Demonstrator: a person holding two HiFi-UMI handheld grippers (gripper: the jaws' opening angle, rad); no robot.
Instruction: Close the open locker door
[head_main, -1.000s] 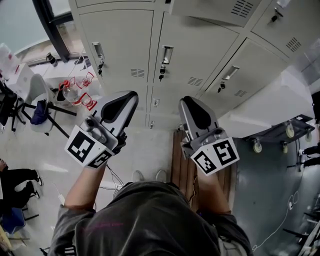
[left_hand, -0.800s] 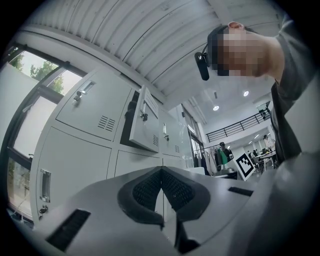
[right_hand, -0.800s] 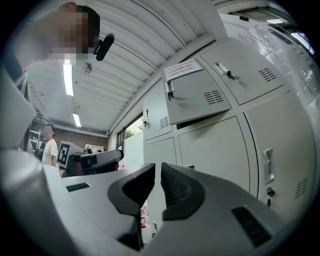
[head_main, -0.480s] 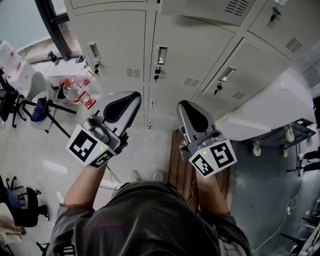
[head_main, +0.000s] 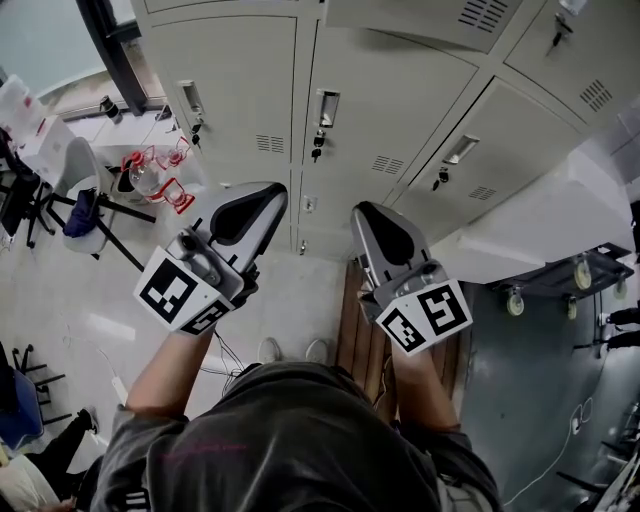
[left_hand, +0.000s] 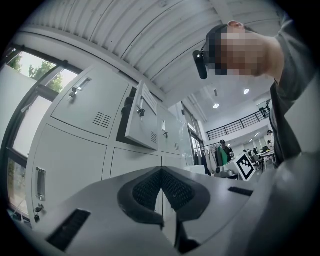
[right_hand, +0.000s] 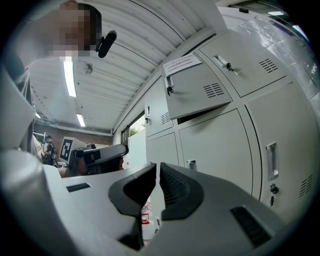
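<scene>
A wall of grey lockers (head_main: 400, 110) faces me. One upper locker door (head_main: 420, 18) stands ajar and juts out from the top row; it also shows as the swung-out door (left_hand: 142, 120) in the left gripper view and as the tilted door (right_hand: 197, 90) in the right gripper view. My left gripper (head_main: 262, 195) is raised in front of the lower lockers, its jaws shut and empty (left_hand: 161, 172). My right gripper (head_main: 368, 212) is held beside it, well below the open door. Its jaws (right_hand: 157, 170) are closed to a thin slit with nothing between them.
A wooden bench (head_main: 362, 330) lies on the floor under my right gripper. At the right stand a pale wrapped block (head_main: 540, 220) and a wheeled cart (head_main: 560, 275). To the left are a chair (head_main: 80, 200), red items (head_main: 165, 180) and a window frame (head_main: 105, 45).
Both grippers have drifted slightly left against the lockers. The view has shifted a little. A seated person at the lower left has moved out toward the picture's edge.
</scene>
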